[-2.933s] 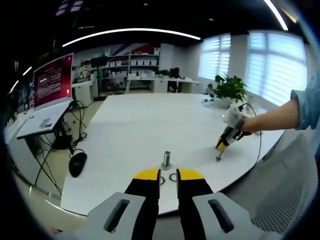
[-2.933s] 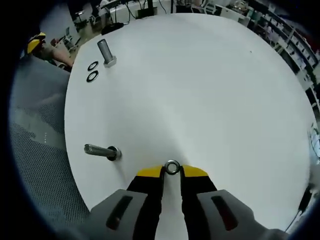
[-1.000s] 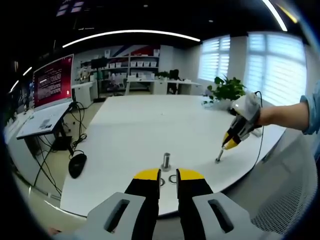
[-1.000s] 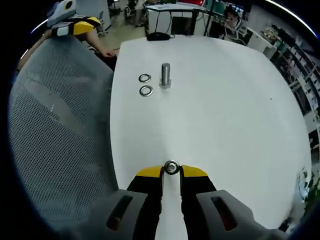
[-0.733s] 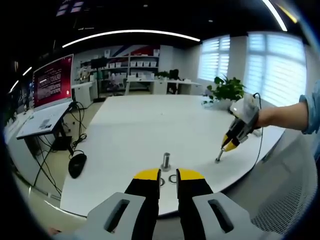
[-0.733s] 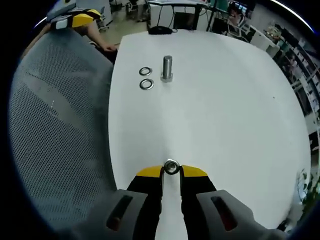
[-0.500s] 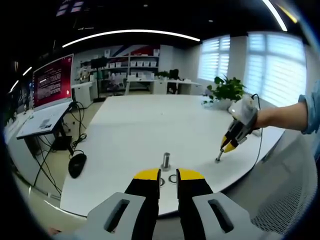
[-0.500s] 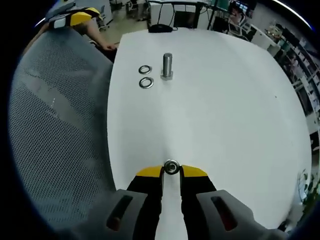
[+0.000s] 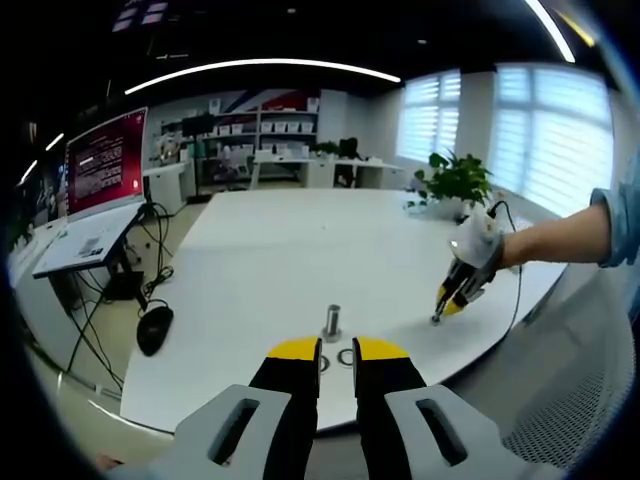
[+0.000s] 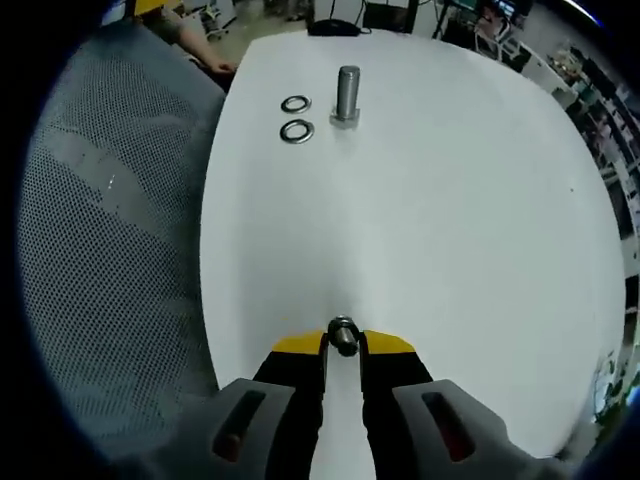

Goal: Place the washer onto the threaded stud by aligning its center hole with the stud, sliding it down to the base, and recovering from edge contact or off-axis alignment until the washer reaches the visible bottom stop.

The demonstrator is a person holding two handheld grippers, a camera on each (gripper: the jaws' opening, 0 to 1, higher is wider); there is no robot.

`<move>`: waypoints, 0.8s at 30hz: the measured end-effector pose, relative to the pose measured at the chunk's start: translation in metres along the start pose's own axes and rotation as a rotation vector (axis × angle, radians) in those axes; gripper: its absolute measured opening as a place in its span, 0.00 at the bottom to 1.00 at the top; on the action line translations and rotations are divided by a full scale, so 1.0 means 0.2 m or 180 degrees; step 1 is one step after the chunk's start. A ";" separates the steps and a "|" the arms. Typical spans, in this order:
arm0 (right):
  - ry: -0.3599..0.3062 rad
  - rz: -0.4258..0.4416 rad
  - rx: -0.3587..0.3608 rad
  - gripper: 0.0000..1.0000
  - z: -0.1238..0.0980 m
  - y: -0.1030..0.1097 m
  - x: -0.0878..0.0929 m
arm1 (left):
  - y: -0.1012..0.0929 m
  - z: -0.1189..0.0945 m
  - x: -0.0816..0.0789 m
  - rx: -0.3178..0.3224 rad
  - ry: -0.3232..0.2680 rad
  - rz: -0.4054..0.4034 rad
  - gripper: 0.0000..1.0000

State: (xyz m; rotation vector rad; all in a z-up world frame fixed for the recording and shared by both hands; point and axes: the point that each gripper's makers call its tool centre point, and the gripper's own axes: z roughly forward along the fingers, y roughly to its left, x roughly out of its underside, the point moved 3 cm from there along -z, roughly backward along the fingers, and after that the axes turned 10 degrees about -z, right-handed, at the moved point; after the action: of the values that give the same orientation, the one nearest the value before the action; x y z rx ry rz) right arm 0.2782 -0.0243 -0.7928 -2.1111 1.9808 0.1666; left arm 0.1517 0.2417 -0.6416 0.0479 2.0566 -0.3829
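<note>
Washer (image 10: 343,333) sits pinched between the right tool's (image 10: 343,345) yellow tips, above the white table (image 10: 450,200).

The left tongs (image 9: 337,349) are held low at the counter's near edge, their yellow-tipped jaws a narrow gap apart with nothing between them. The right tongs (image 10: 343,343) are closed on a small metal part at their tips. In the left gripper view they (image 9: 449,300) point down near the counter's right edge, on an outstretched forearm in a blue sleeve (image 9: 617,222).
</note>
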 end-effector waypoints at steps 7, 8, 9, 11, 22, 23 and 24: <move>0.0021 -0.0108 0.0047 0.21 0.01 0.00 -0.01 | 0.00 0.00 0.00 0.0010 0.0008 0.0006 0.10; 0.0010 -0.0087 0.0065 0.22 0.00 -0.01 -0.01 | 0.00 0.00 0.00 0.0011 0.0009 0.0006 0.10; 0.0002 -0.0075 0.0057 0.22 -0.02 0.00 -0.01 | 0.00 0.00 0.00 0.0014 0.0010 0.0007 0.10; -0.0034 -0.0038 0.0098 0.22 -0.05 0.00 -0.01 | 0.00 0.00 0.00 0.0019 0.0009 0.0009 0.10; -0.0913 0.0877 0.0502 0.24 -0.48 0.04 0.01 | -0.01 0.00 0.00 0.0038 0.0023 0.0003 0.10; -0.1007 0.0978 0.0549 0.24 -0.52 0.05 0.01 | 0.00 0.00 0.00 0.0027 0.0014 0.0011 0.10; -0.1090 0.1044 0.0594 0.24 -0.56 0.06 0.02 | 0.00 0.00 0.00 0.0008 -0.0010 0.0014 0.10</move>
State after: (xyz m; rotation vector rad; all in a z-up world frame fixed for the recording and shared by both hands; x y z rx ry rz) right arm 0.2585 -0.0561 -0.6872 -1.5175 2.0240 0.3594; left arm 0.1521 0.2417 -0.6409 0.0532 2.0526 -0.3827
